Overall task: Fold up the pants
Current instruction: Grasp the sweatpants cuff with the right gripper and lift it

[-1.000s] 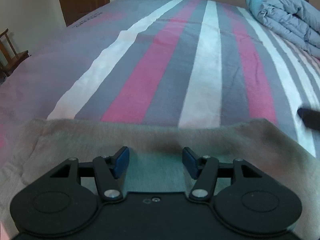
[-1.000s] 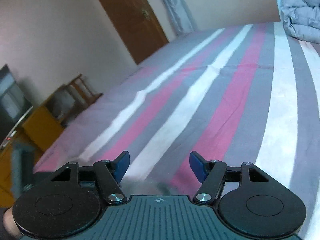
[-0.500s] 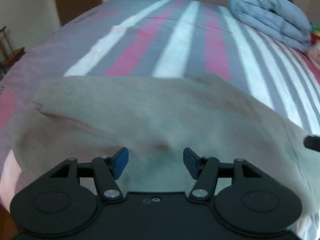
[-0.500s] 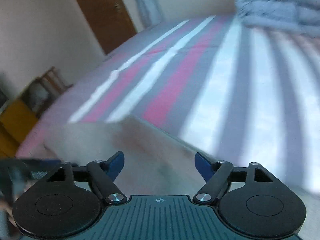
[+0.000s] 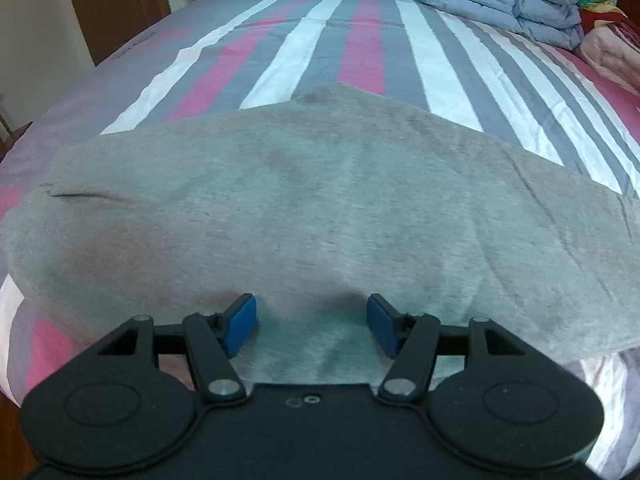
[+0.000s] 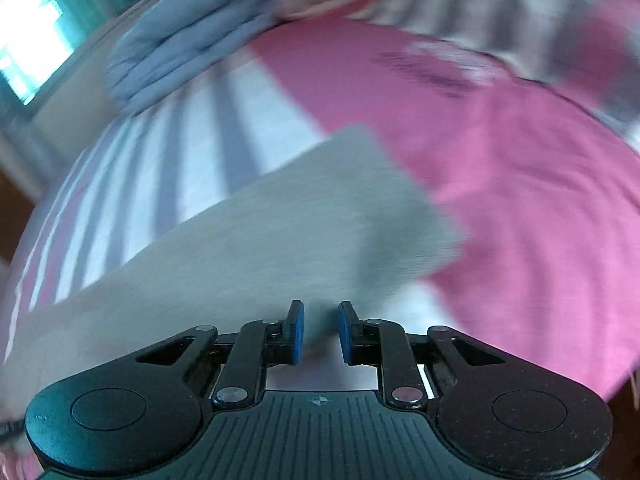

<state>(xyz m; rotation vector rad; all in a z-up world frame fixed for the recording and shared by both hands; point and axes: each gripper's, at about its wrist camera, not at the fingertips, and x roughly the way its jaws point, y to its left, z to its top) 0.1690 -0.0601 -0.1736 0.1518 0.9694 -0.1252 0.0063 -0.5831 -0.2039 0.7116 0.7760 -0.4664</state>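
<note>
Two views give us different halves of the scene. Nearest in the left wrist view, our left gripper (image 5: 311, 326) stands about half open, its blue pads (image 5: 239, 329) well apart with grey cloth lying between and under them; we cannot tell whether they press on it. Beyond them the grey pants (image 5: 320, 208) spread wide over the striped bedsheet (image 5: 360, 40), the far edge rising to a blunt point at the middle and a dark slit showing near the left edge. This view alone is sharp, and it shows bare sheet running on past that edge to the folded blue quilt (image 5: 496, 0) at the far right and a brown door (image 5: 120, 0) at the far left. The right wrist view is blurred. There our right gripper (image 6: 320, 334) is closing, its pads a narrow gap apart with grey cloth between them; whether they already pinch it we cannot tell. Only here do we see a squared end of the pants (image 6: 360, 200) lying on a broad pink band, with open sheet to the right and the quilt (image 6: 180, 56) beyond.
</note>
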